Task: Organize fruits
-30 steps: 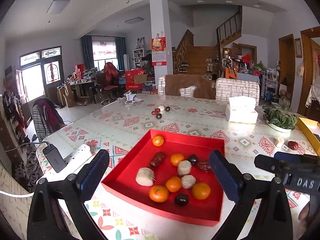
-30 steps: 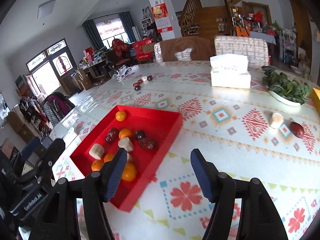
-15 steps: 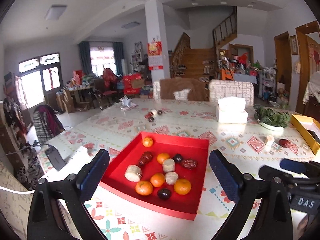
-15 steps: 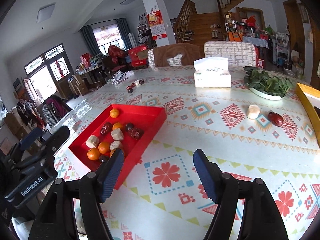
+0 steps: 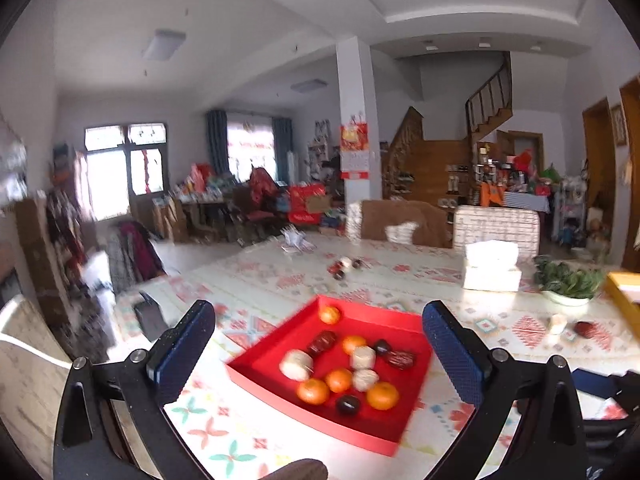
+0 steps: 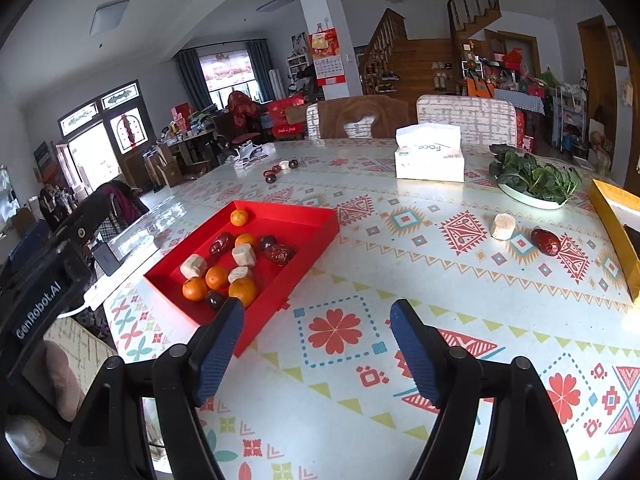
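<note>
A red tray [image 5: 376, 320] [image 6: 304, 216] on the patterned table holds several oranges, dark red dates and pale round pieces. A loose pale piece [image 6: 503, 226] and a red date [image 6: 546, 241] lie on the table at the right; they also show in the left wrist view, the piece [image 5: 557, 323] and the date [image 5: 585, 329]. A small group of dates [image 6: 280, 170] lies far back. My left gripper [image 5: 320, 354] is open and empty, held back above the tray's near side. My right gripper [image 6: 316, 344] is open and empty, over the table right of the tray.
A tissue box [image 6: 430, 156], a plate of greens [image 6: 534, 182] and a yellow box [image 6: 616, 224] stand at the back right. A white power strip [image 6: 120, 268] lies left of the tray. Chairs [image 6: 360, 120] stand behind the table.
Both grippers have pulled back and up from the table, so the tray looks smaller and farther. Both jaws stay open. The left view is blurred by motion.
</note>
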Tool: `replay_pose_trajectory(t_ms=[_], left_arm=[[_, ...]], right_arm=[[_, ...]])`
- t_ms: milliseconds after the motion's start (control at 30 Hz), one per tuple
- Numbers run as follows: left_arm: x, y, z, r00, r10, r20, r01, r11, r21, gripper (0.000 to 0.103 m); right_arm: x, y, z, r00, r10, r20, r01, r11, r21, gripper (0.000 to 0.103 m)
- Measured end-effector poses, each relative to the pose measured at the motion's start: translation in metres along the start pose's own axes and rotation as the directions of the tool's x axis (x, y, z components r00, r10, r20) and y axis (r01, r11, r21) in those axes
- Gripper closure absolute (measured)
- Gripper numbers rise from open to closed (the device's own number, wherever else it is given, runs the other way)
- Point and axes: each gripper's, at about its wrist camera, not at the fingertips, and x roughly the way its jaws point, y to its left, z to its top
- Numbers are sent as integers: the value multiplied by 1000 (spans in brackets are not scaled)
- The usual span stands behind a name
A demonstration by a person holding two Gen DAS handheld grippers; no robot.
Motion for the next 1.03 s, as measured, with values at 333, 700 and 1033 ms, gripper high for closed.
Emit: replay_pose_trajectory(t_ms=[333, 700, 1033], left_arm=[[24, -3, -14, 988, -77, -131, 71, 996, -46, 0], [56, -5, -31, 974, -93, -205, 87, 995, -42, 0], [77, -2, -37, 962, -83, -259, 76, 996, -37, 0]], right_arm=[[11, 10, -12, 998, -57, -19, 56, 996, -75, 20], [36, 17, -17, 996, -57, -75, 50, 994, -99, 18], [56, 28, -17, 991, -50, -121, 36, 993, -113, 18]])
